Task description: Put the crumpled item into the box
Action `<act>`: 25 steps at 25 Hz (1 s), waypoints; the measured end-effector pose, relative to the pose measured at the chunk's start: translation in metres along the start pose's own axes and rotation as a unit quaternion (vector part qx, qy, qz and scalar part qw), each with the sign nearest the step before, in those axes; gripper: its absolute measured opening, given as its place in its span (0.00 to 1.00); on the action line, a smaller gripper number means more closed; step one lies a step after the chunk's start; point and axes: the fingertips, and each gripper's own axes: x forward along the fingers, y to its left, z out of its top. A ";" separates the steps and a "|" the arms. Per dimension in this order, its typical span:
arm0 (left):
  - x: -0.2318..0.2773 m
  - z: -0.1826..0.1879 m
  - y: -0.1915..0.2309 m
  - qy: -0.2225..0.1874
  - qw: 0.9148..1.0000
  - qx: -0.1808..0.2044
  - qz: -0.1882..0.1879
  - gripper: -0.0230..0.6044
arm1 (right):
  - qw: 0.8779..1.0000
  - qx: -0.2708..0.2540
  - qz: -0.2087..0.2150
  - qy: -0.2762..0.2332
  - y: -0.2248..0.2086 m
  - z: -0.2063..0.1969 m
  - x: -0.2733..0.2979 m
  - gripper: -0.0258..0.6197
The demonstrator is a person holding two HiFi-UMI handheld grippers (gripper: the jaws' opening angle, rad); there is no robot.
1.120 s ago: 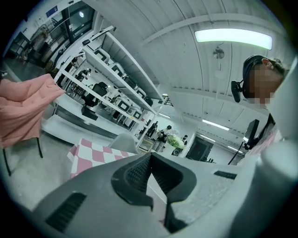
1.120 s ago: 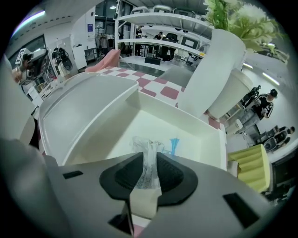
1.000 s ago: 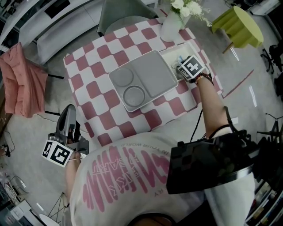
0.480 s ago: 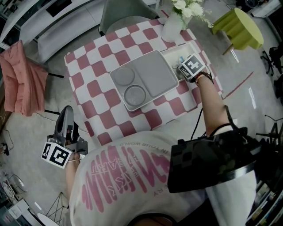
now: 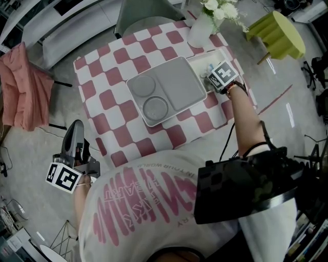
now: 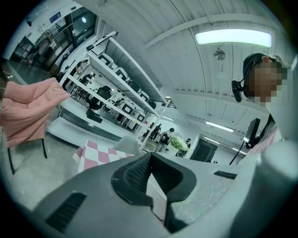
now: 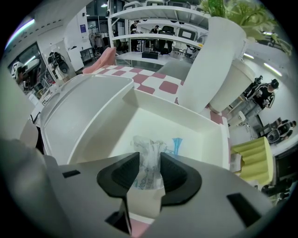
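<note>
The crumpled item (image 7: 147, 148), a clear wrapper with blue print, lies on the floor of the white box (image 7: 188, 124) at the right edge of the checked table (image 5: 102, 87). My right gripper (image 7: 149, 162) points steeply down into the box (image 5: 204, 55). Its jaws have just been opening, and the wrapper stands loosely between them. In the head view the right gripper (image 5: 209, 78) sits over the box under its marker cube. My left gripper (image 5: 76, 129) hangs off the table at the lower left. Seen in its own view, the left gripper (image 6: 150, 160) has its jaws together and nothing between them.
A grey tray (image 5: 177, 82) with two round wells fills the table's middle, touching the box. A white vase with flowers (image 5: 200, 29) stands behind the box. Off the table are a yellow-green stool (image 5: 279, 30), a grey chair (image 5: 138, 15) and a pink cloth (image 5: 25, 87).
Both grippers stay where they were; only the head view has shifted slightly.
</note>
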 end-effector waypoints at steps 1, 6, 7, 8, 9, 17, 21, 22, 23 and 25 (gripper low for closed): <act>0.000 0.000 0.000 0.000 1.000 0.000 0.000 0.05 | 1.000 0.000 0.000 0.000 0.000 0.000 0.000 0.25; -0.003 0.002 0.002 -0.008 1.000 0.007 0.010 0.05 | 1.000 0.002 -0.004 -0.003 -0.001 0.001 0.001 0.28; -0.003 0.002 0.002 -0.009 1.000 0.008 0.012 0.05 | 1.000 0.002 -0.006 -0.004 -0.001 0.001 0.000 0.28; -0.003 0.003 0.003 -0.010 1.000 0.007 0.013 0.05 | 1.000 0.003 -0.007 -0.005 -0.002 0.001 0.000 0.28; -0.003 0.003 0.003 -0.011 1.000 0.007 0.014 0.05 | 1.000 0.003 -0.007 -0.005 -0.003 0.001 0.000 0.28; 0.000 0.001 0.004 -0.011 1.000 0.005 0.013 0.05 | 1.000 0.008 -0.010 -0.009 -0.005 -0.001 -0.002 0.28; -0.001 0.001 0.005 -0.014 1.000 0.006 0.015 0.05 | 1.000 0.011 -0.012 -0.013 -0.007 -0.001 -0.003 0.29; -0.001 0.001 0.005 -0.014 1.000 0.006 0.015 0.05 | 1.000 0.013 -0.012 -0.014 -0.007 -0.001 -0.003 0.29; -0.001 0.001 0.005 -0.014 1.000 0.006 0.015 0.05 | 1.000 0.013 -0.013 -0.015 -0.008 -0.001 -0.003 0.29; -0.001 0.000 0.005 -0.013 1.000 0.006 0.016 0.05 | 1.000 0.013 -0.015 -0.017 -0.009 0.000 -0.003 0.30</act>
